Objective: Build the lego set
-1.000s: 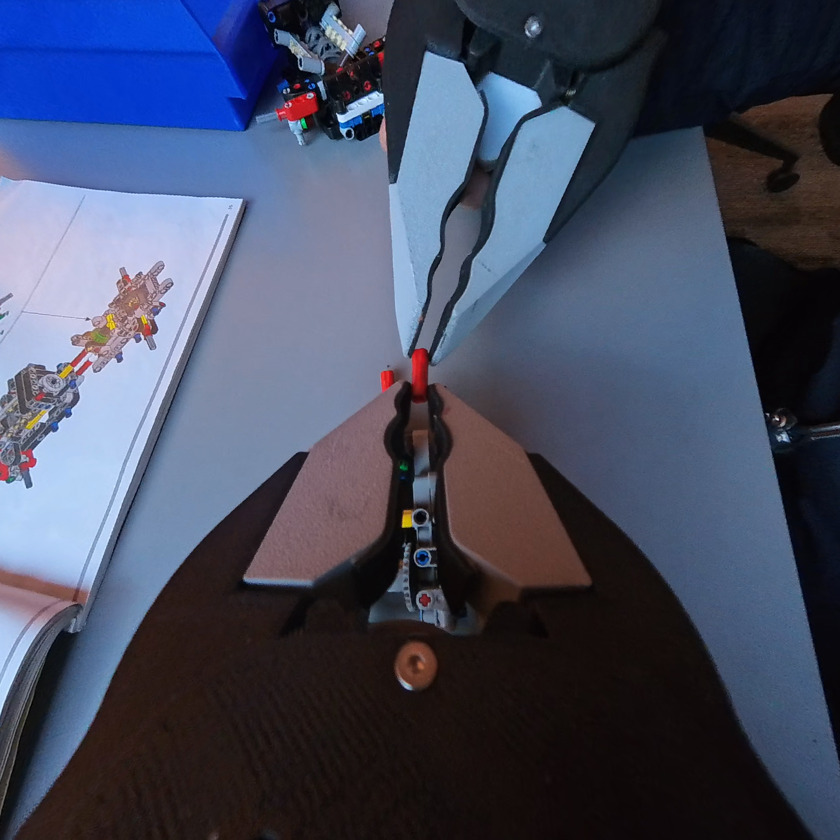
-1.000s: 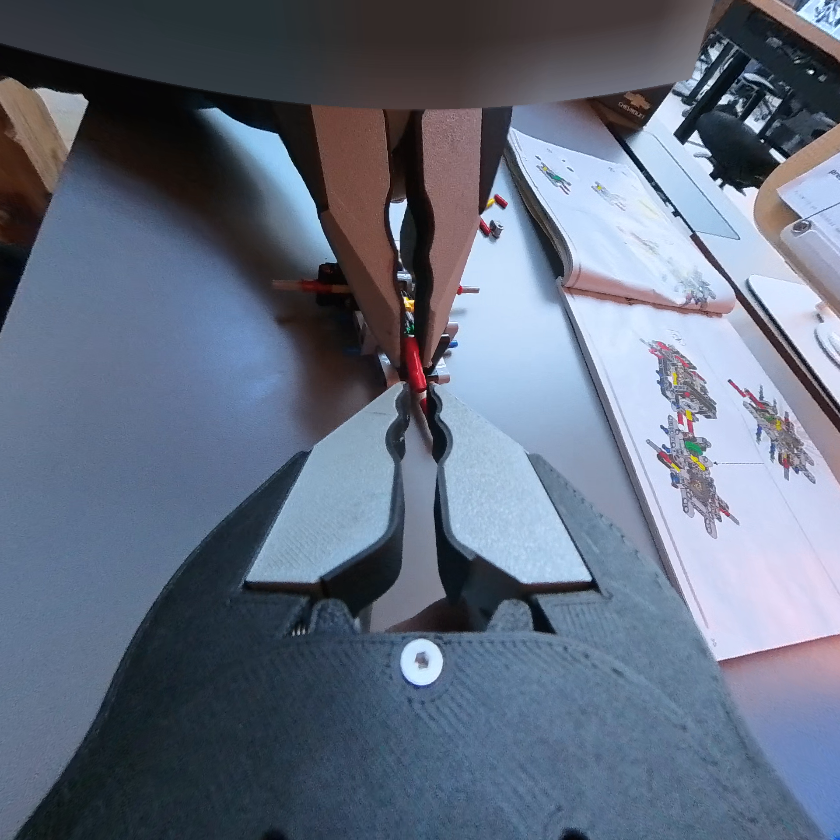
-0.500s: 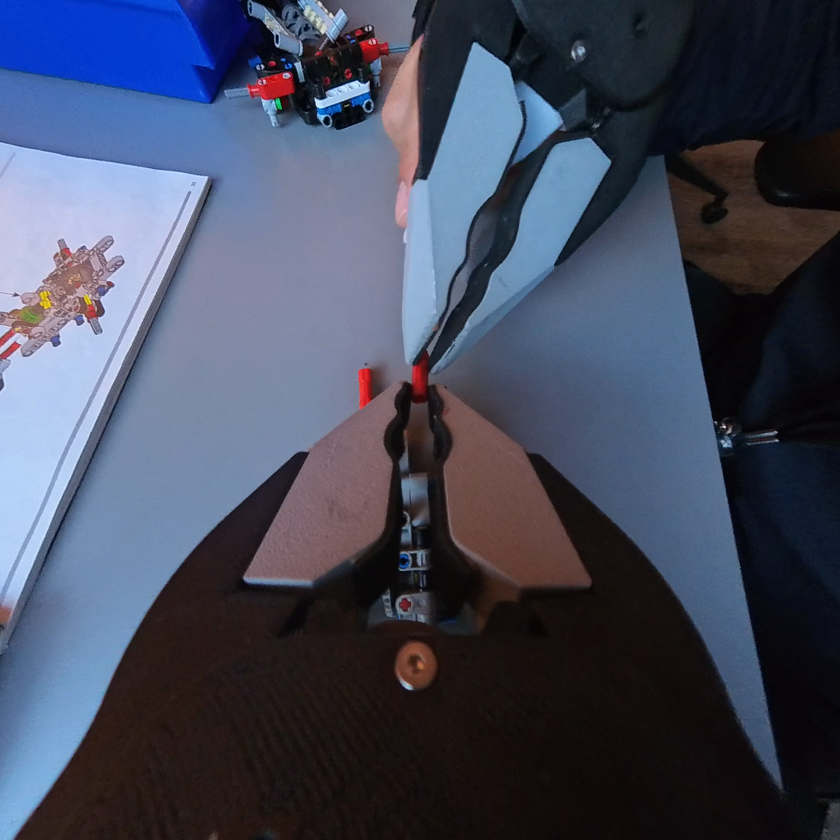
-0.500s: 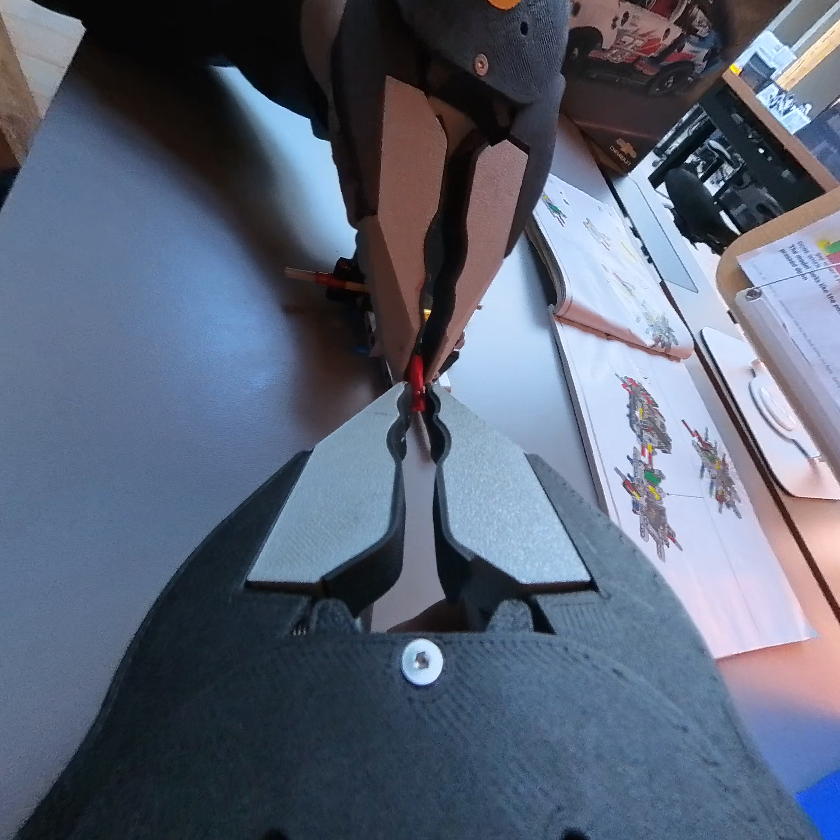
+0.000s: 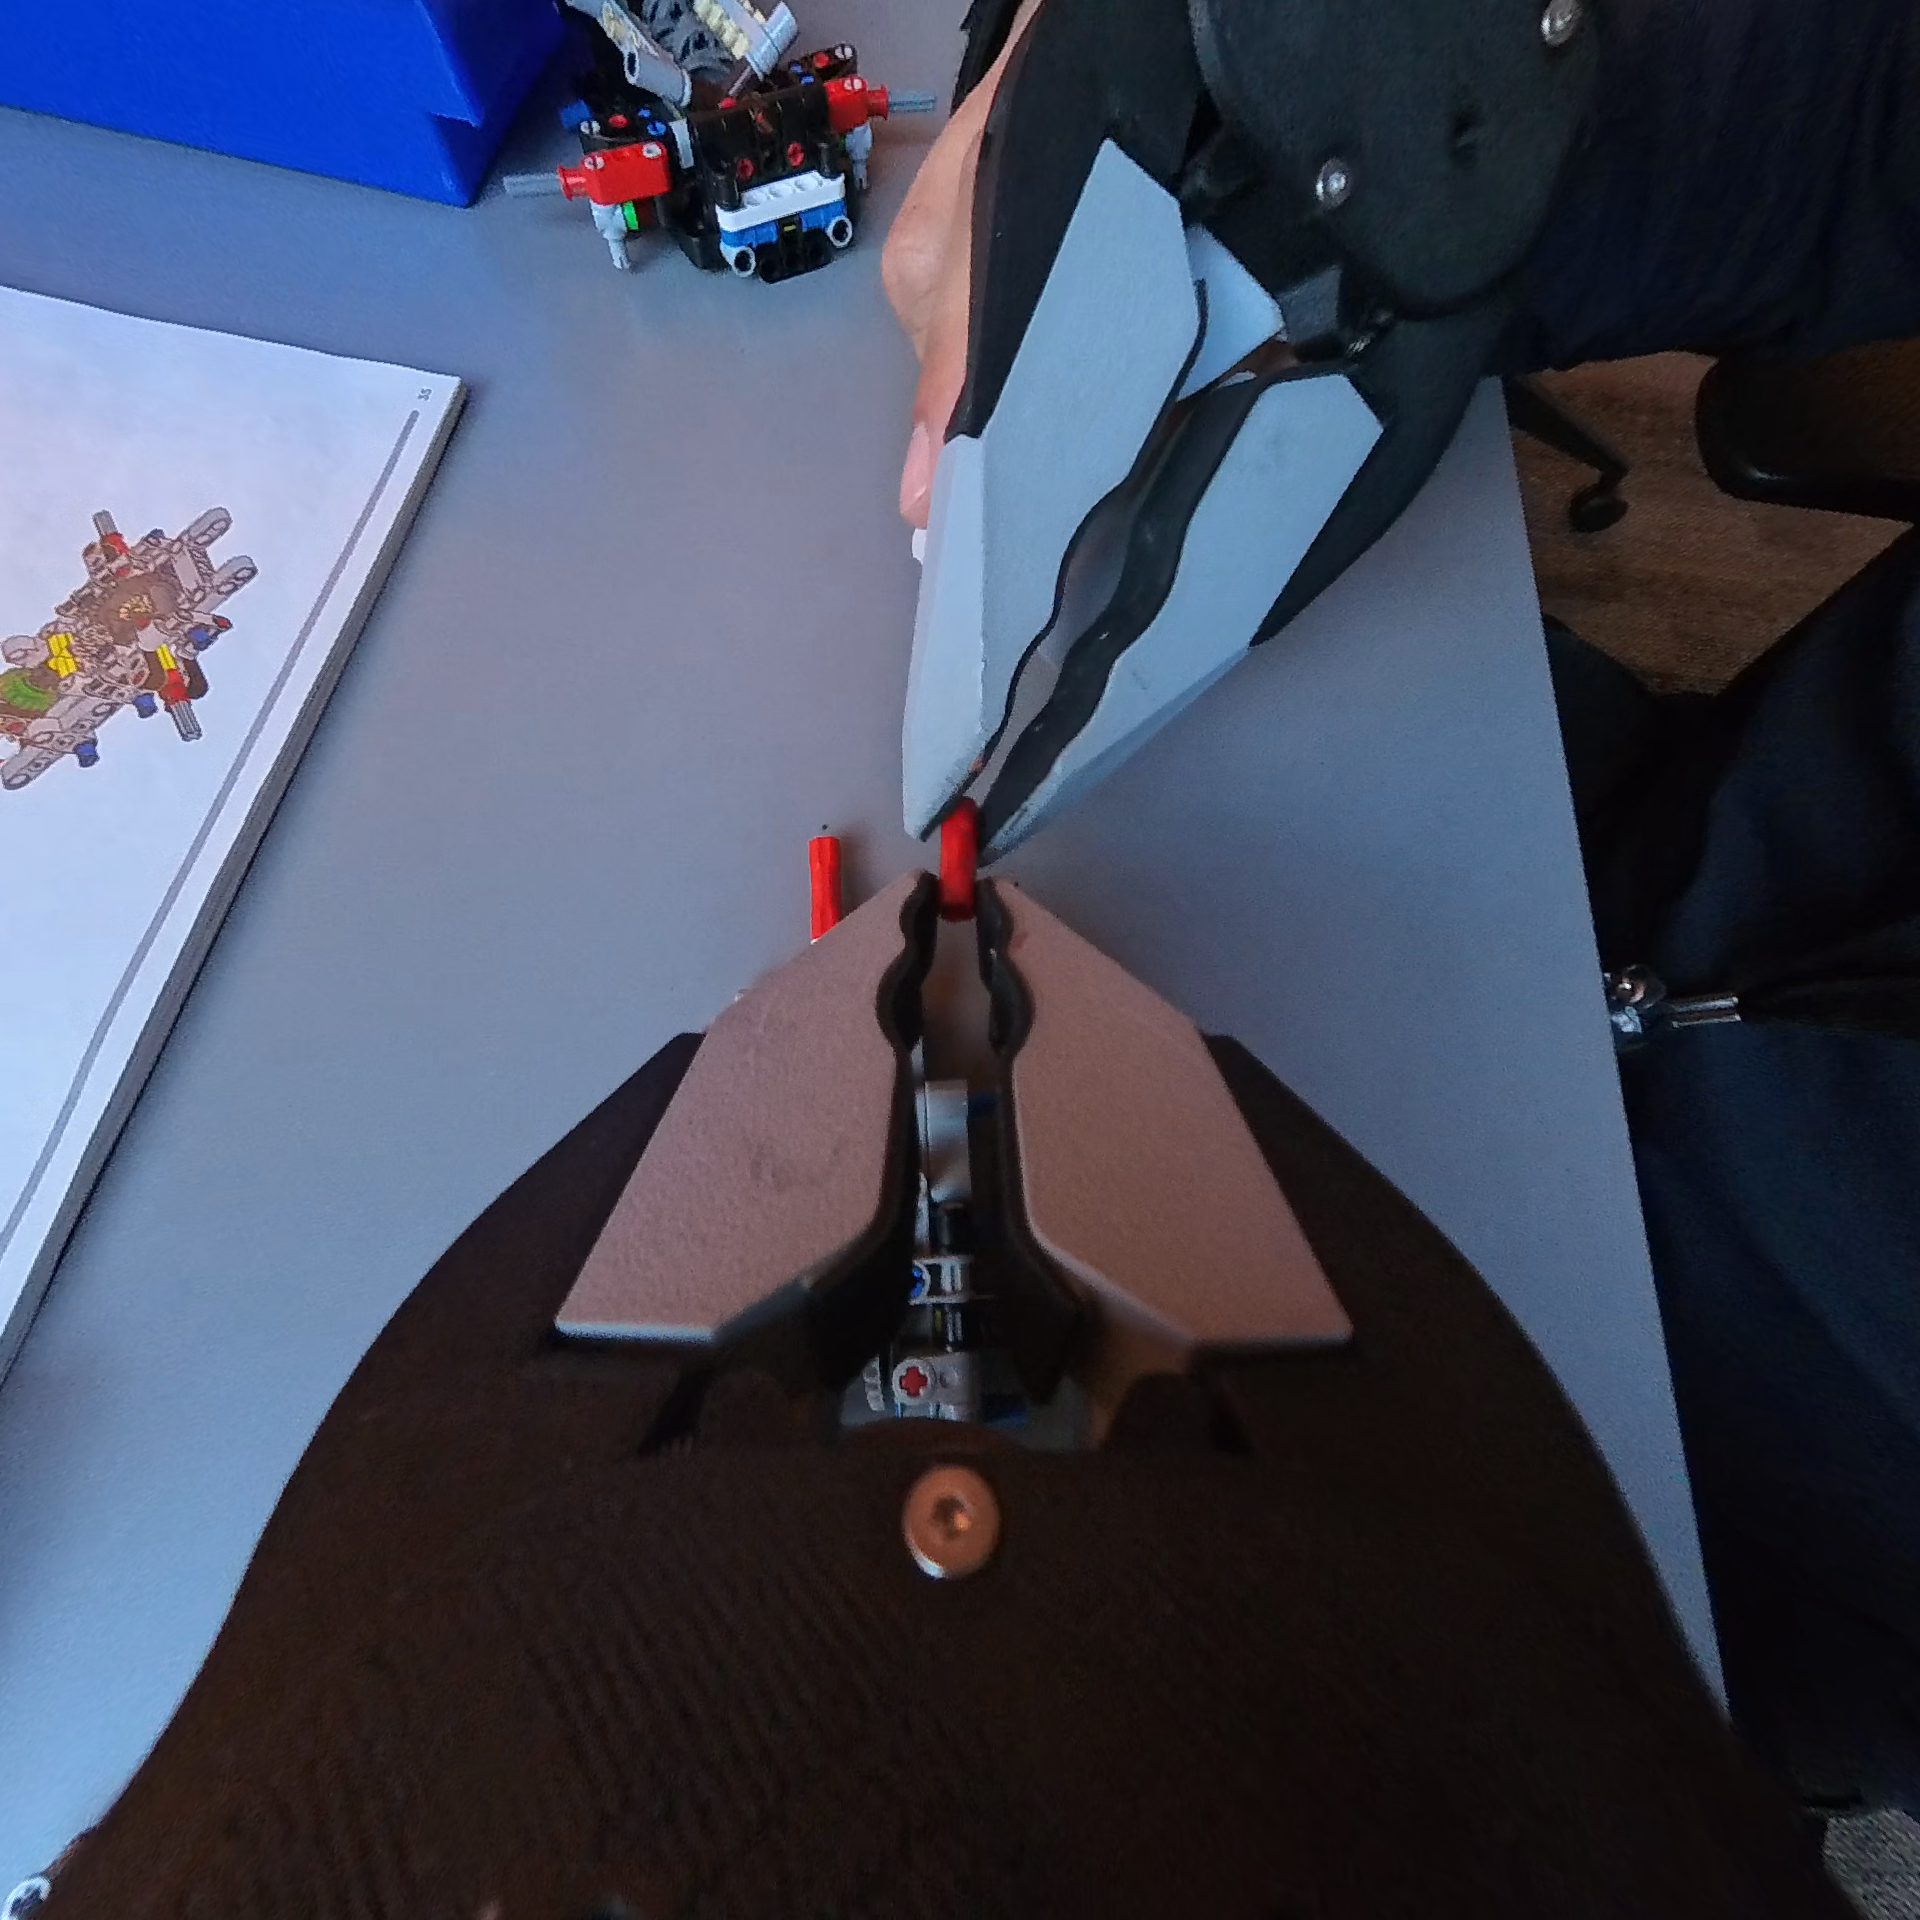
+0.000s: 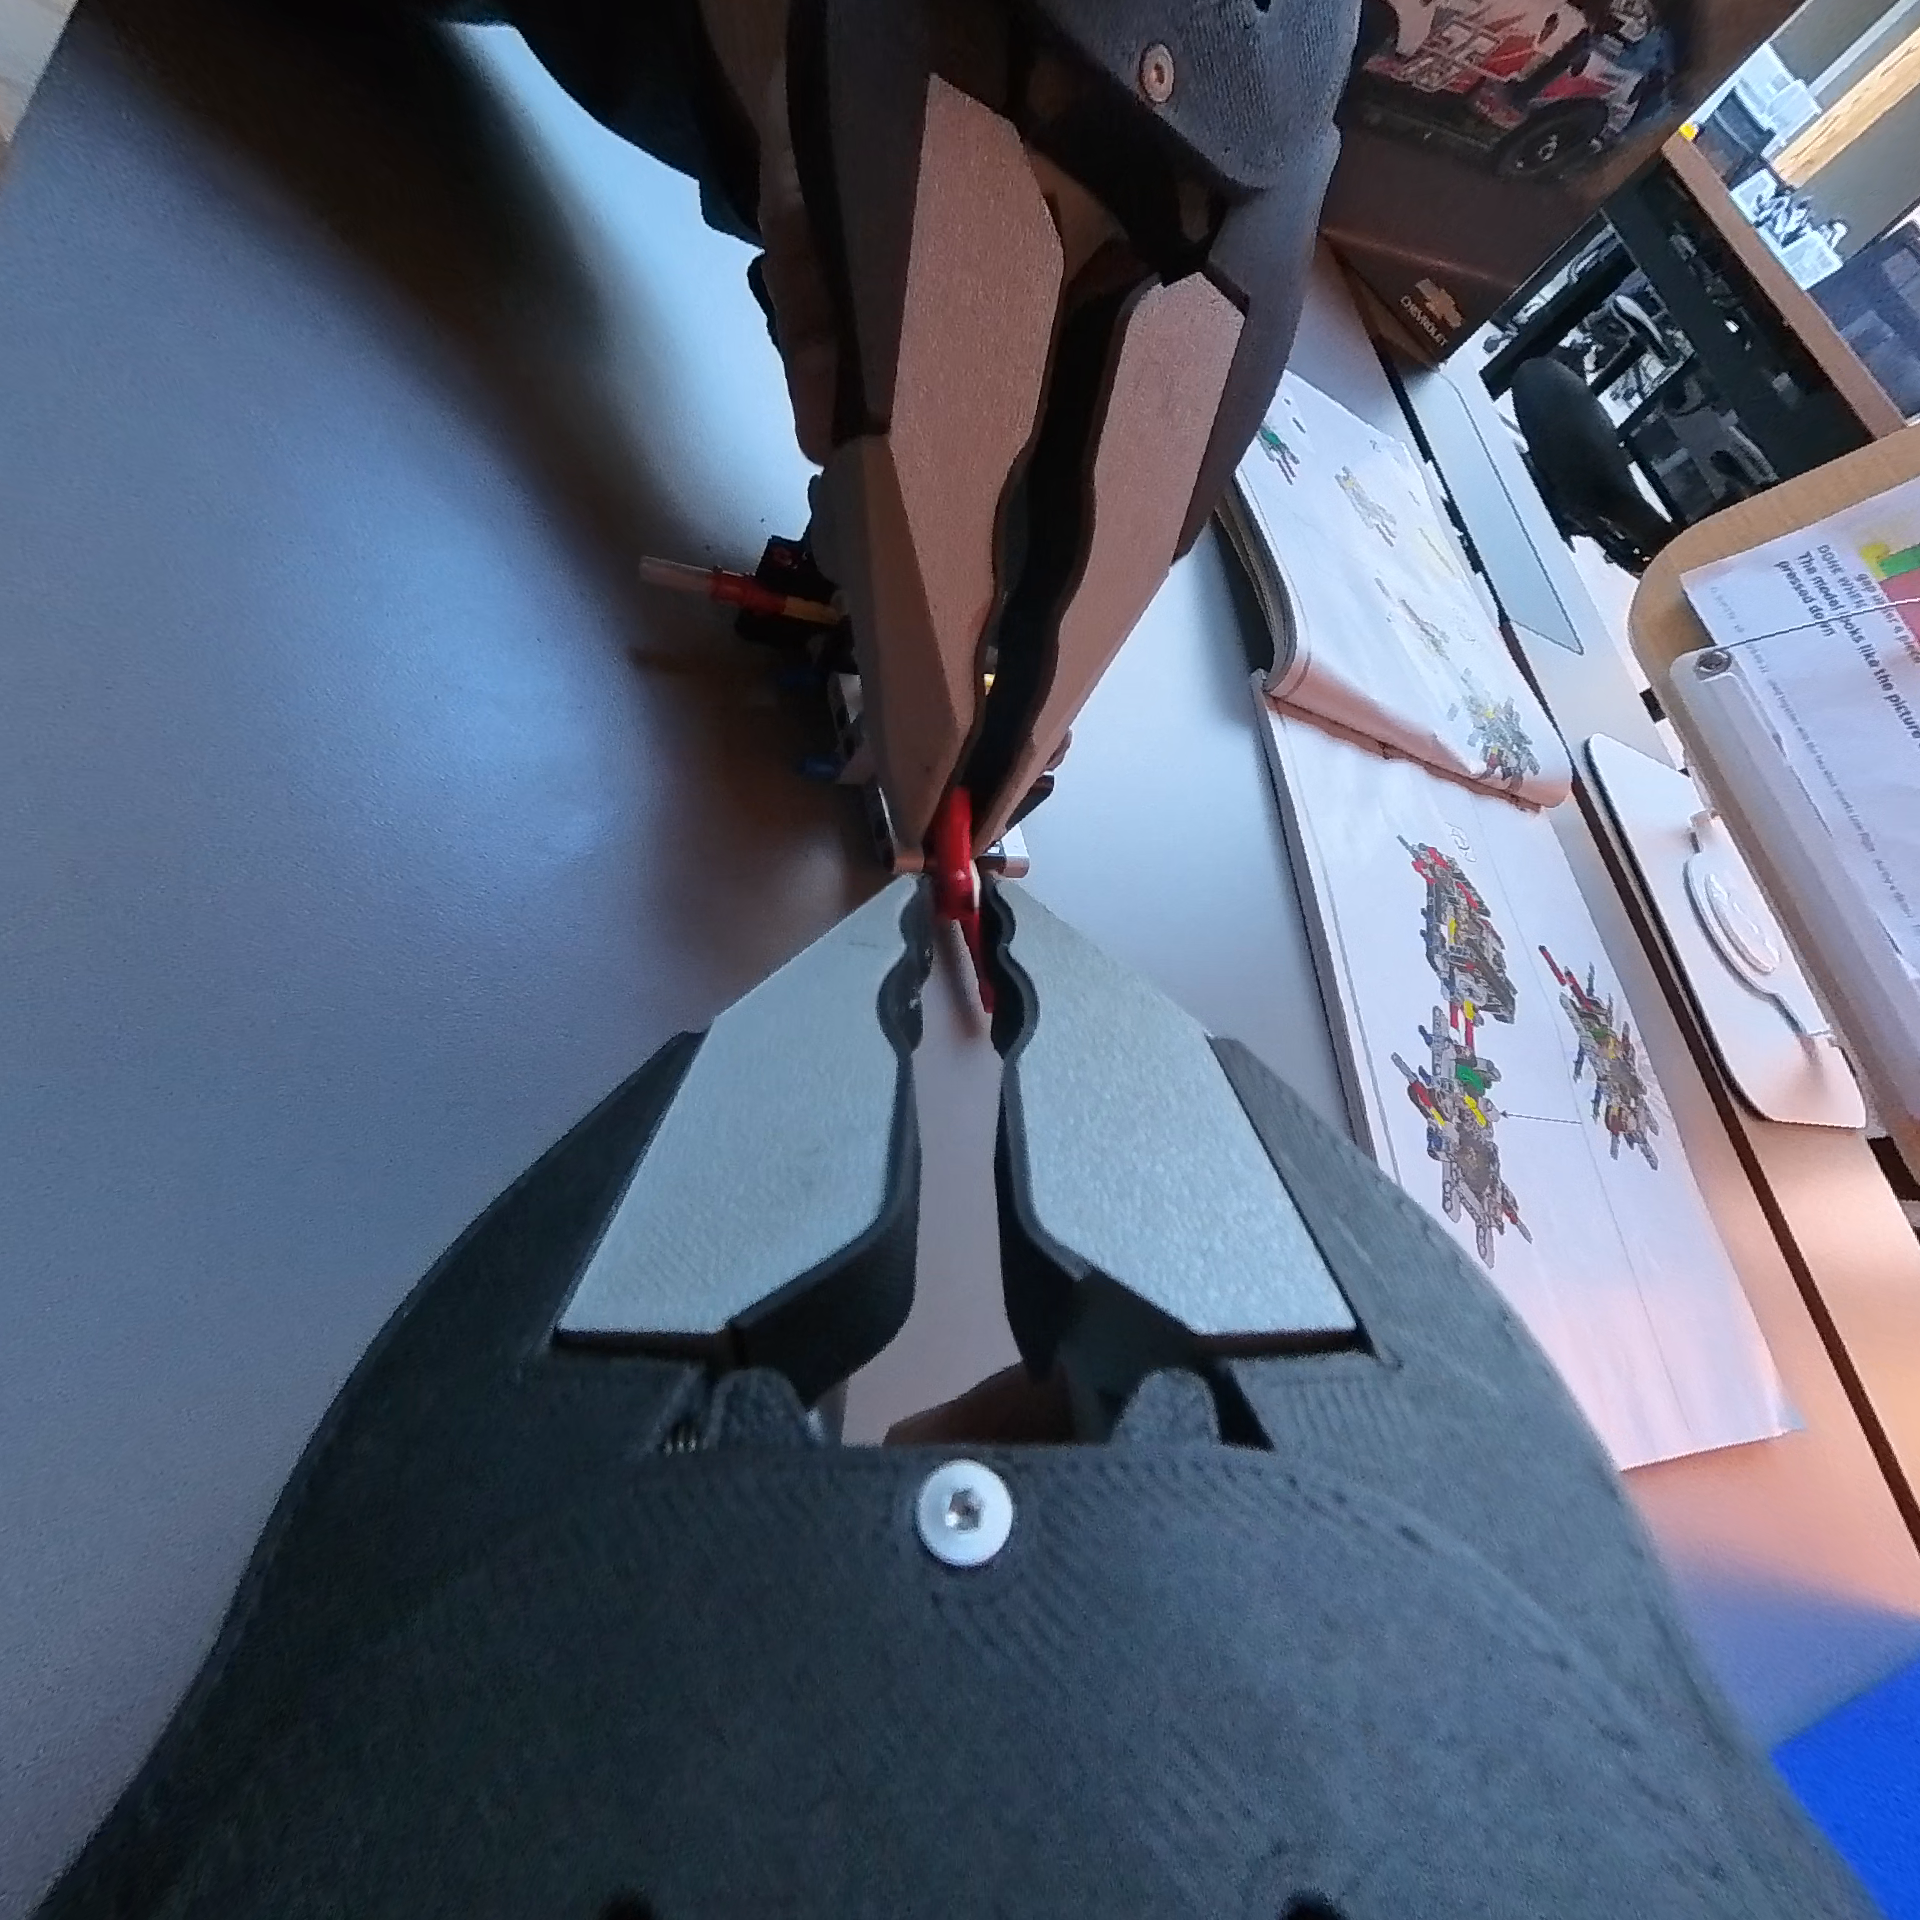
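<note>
Both my grippers meet tip to tip over the grey table [image 5: 582,623]: my left gripper [image 5: 954,896] and my right gripper [image 6: 951,902] each pinch an end of one small red piece [image 5: 957,858]. A second red pin [image 5: 824,875] lies just left of that piece, and a partly built model [image 5: 748,177] stands well beyond it, by the blue box [image 5: 260,83]. Under my left fingers [image 5: 790,1122] sits a grey assembly [image 5: 940,1132].

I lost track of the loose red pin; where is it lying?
In the left wrist view, the loose red pin lies on the grey table, just left of the left gripper's fingers.
</note>
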### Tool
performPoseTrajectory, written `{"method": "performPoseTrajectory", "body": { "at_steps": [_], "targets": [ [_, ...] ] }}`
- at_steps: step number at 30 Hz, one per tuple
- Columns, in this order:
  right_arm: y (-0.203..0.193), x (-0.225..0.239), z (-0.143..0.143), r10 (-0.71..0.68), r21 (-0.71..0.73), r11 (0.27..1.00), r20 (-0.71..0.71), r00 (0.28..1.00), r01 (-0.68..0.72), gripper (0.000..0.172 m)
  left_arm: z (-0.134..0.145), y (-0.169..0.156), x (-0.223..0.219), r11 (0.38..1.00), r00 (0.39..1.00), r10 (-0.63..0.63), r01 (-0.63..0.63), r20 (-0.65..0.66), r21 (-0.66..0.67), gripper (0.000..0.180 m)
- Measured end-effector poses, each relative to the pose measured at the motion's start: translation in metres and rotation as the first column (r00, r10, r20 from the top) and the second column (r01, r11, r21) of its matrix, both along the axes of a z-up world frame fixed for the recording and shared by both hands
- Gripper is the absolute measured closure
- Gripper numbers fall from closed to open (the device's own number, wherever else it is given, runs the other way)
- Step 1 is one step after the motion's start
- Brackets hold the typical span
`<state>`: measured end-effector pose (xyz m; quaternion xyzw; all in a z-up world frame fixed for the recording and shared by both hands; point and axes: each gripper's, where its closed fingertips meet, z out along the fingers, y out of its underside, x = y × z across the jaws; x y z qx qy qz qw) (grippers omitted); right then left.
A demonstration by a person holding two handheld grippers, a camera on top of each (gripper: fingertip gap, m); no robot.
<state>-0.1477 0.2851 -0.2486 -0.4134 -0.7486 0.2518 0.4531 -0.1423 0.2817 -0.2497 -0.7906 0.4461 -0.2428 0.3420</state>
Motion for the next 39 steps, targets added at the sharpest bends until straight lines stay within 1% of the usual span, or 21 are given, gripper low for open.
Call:
{"method": "performPoseTrajectory", "body": {
  "at_steps": [10, 24, 28, 31, 34, 36, 39],
  "targets": [
    [-0.003, -0.001, 0.002, 0.012, -0.024, 1.000, -0.007, 1.000, -0.013, 0.168, -0.003, 0.000, 0.000, 1.000, 1.000, 0.014, -0.014, 0.001, -0.024, 0.175],
    [-0.004, 0.000, 0.000, 0.014, -0.020, 1.000, 0.006, 1.000, -0.014, 0.168, -0.002, -0.002, 0.002, 1.000, 1.000, 0.007, -0.007, 0.006, -0.027, 0.175],
    [-0.003, -0.001, 0.001, 0.012, -0.021, 1.000, 0.002, 1.000, -0.012, 0.169, -0.001, 0.000, 0.001, 0.999, 1.000, 0.026, -0.025, 0.017, -0.035, 0.175],
    [0.006, 0.001, 0.001, -0.012, -0.003, 1.000, 0.000, 1.000, 0.012, 0.169, 0.010, 0.005, -0.018, 0.997, 0.997, 0.071, -0.071, -0.008, 0.008, 0.163],
    [0.013, 0.001, -0.004, -0.032, 0.001, 0.999, 0.015, 0.999, 0.032, 0.169, 0.021, 0.005, -0.040, 0.994, 0.994, 0.112, -0.112, -0.004, 0.007, 0.164],
    [0.017, -0.002, -0.008, -0.044, 0.032, 0.999, 0.027, 0.999, 0.043, 0.169, 0.015, 0.008, -0.051, 0.989, 0.988, 0.148, -0.147, -0.055, 0.008, 0.165],
    [0.020, -0.007, -0.013, -0.042, 0.086, 0.996, 0.044, 0.998, 0.038, 0.169, 0.003, 0.004, -0.055, 0.989, 0.984, 0.140, -0.144, -0.112, -0.029, 0.165]
  ]
}}
